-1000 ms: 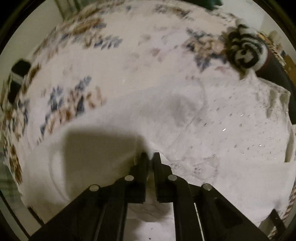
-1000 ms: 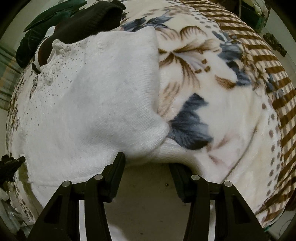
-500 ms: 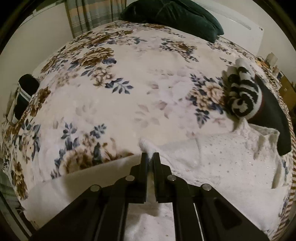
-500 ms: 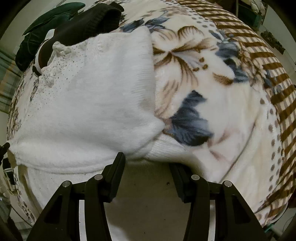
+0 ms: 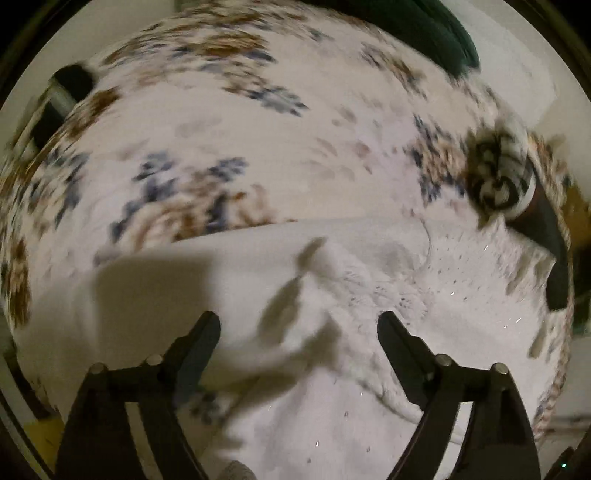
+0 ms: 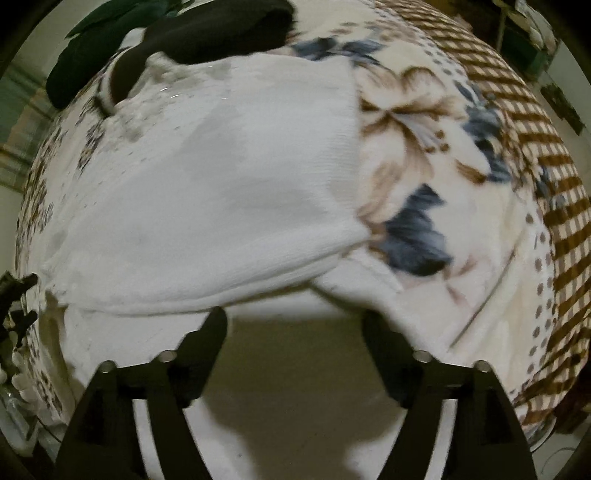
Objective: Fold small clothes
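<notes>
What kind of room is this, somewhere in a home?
Most likely a bedroom: a bed covered by a floral blanket, a dark green pillow at its far end, and a white sweater spread out for folding.

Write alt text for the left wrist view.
The open left hand-held gripper, its jaws just opened, hovers over a white knit garment on a floral blanket, gripping nothing. A black-and-white striped roll lies at right; the picture is motion-blurred.
</notes>
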`<state>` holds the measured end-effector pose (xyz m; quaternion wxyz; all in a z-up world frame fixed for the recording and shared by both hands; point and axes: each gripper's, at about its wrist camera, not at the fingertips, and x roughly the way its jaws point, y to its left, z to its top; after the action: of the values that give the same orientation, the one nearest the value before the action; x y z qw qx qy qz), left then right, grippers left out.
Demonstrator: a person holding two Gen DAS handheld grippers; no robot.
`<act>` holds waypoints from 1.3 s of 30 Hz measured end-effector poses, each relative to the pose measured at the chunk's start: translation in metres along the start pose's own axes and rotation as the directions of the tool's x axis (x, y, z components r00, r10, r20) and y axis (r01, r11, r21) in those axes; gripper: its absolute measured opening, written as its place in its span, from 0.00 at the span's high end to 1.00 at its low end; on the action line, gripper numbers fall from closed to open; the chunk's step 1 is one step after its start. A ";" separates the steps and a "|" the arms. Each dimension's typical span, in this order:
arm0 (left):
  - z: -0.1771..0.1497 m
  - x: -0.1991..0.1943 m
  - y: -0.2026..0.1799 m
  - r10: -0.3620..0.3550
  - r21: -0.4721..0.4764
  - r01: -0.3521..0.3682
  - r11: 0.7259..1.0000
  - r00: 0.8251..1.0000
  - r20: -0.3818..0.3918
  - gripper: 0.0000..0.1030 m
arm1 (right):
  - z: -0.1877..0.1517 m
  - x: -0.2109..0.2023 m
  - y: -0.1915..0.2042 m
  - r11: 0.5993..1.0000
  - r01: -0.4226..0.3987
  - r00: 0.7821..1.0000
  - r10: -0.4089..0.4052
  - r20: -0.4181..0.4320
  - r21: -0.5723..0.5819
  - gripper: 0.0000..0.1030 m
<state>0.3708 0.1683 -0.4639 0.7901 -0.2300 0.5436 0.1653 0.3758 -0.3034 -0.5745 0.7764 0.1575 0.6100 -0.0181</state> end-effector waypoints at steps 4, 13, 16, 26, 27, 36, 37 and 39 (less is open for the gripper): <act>-0.029 -0.035 0.056 -0.013 -0.180 0.020 0.984 0.999 0.037 0.15 | -0.001 -0.007 0.039 0.998 -0.011 1.000 0.011 -0.003 -0.069 0.13; -0.118 -0.029 0.259 0.008 -0.790 0.036 0.612 0.999 0.052 0.15 | 0.001 0.019 0.125 0.980 -0.027 0.998 0.016 -0.056 -0.198 0.13; -0.134 -0.024 0.308 0.065 -0.870 0.039 0.492 0.995 0.081 0.16 | 0.001 0.028 0.143 0.980 -0.028 0.998 0.015 -0.068 -0.195 0.13; -0.112 -0.002 0.357 0.177 -0.906 -0.043 0.420 0.984 0.035 0.87 | 0.008 0.040 0.165 0.967 0.165 0.986 -0.163 0.027 -0.194 0.13; -0.112 -0.004 0.356 0.185 -0.906 -0.042 0.420 0.982 0.040 0.89 | 0.010 0.040 0.168 0.966 0.170 0.985 -0.167 0.032 -0.194 0.13; -0.097 -0.063 0.328 0.266 -0.843 -0.024 0.538 0.953 0.143 0.92 | 0.016 0.039 0.203 0.911 0.315 0.949 -0.301 0.093 -0.268 0.13; -0.090 -0.074 0.319 0.277 -0.817 -0.025 0.576 0.946 0.167 0.92 | 0.016 0.038 0.205 0.906 0.324 0.946 -0.309 0.099 -0.274 0.13; -0.073 -0.091 0.300 0.301 -0.763 -0.039 0.646 0.931 0.208 0.92 | 0.015 0.032 0.205 0.897 0.336 0.942 -0.317 0.113 -0.286 0.13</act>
<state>0.1283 0.3791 -0.4561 0.6824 -0.4512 0.3129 0.4825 0.4429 -0.1074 -0.5565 0.7962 -0.0679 0.5983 -0.0597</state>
